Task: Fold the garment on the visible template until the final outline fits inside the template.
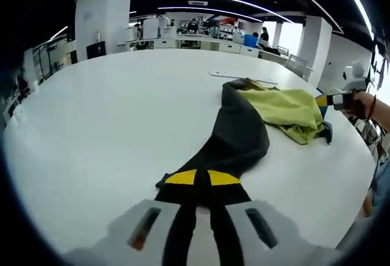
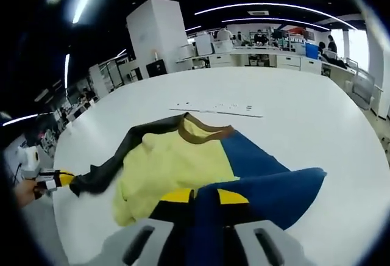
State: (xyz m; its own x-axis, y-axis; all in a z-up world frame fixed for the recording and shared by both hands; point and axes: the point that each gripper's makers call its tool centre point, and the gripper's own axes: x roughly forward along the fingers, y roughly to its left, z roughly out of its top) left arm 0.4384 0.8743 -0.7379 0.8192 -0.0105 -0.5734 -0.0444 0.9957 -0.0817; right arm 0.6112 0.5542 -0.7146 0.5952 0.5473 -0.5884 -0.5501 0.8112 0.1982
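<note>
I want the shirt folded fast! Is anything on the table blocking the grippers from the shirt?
No. Both grippers already pinch the shirt: the left gripper holds its black sleeve, the right gripper its blue sleeve. The white table around it looks bare.

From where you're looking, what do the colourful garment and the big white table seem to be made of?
The garment looks like soft knit fabric, perhaps fleece or jersey: it drapes, bunches and wrinkles, with matte yellow, blue and black panels and a brown collar band. The table looks like a hard, smooth white top, likely laminate or painted board: it shows a faint sheen from the ceiling lights, though the exact material cannot be told.
</note>
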